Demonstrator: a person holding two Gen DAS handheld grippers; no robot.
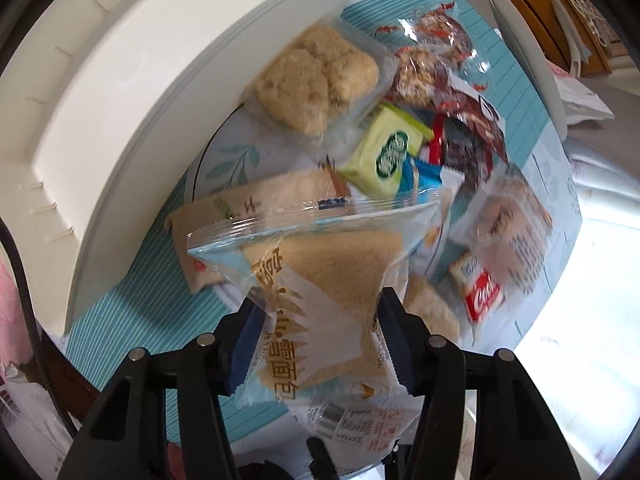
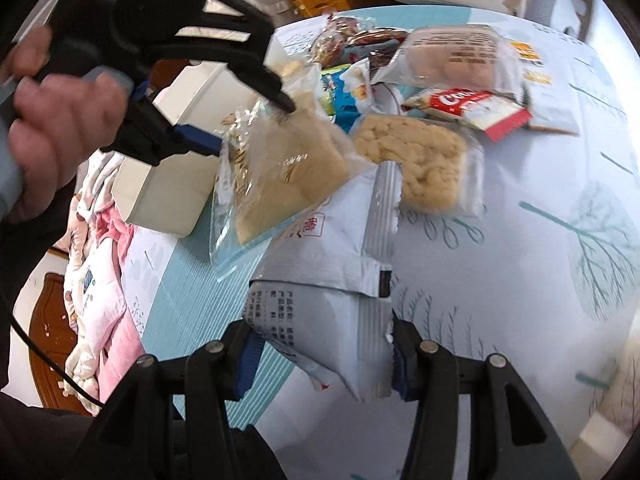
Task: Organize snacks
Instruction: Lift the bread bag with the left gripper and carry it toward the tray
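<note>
Bread packet [image 1: 320,300] in left claw [image 1: 320,344], grey pouch [image 2: 320,320] in right claw [image 2: 320,356]

The clear bread packet [image 1: 320,304] reads "雪面包"; the red-and-white wrapper [image 2: 472,110] shows a partial "Co".

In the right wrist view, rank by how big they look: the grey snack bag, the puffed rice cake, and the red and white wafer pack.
1. grey snack bag, though nearest the camera
2. puffed rice cake
3. red and white wafer pack
</note>
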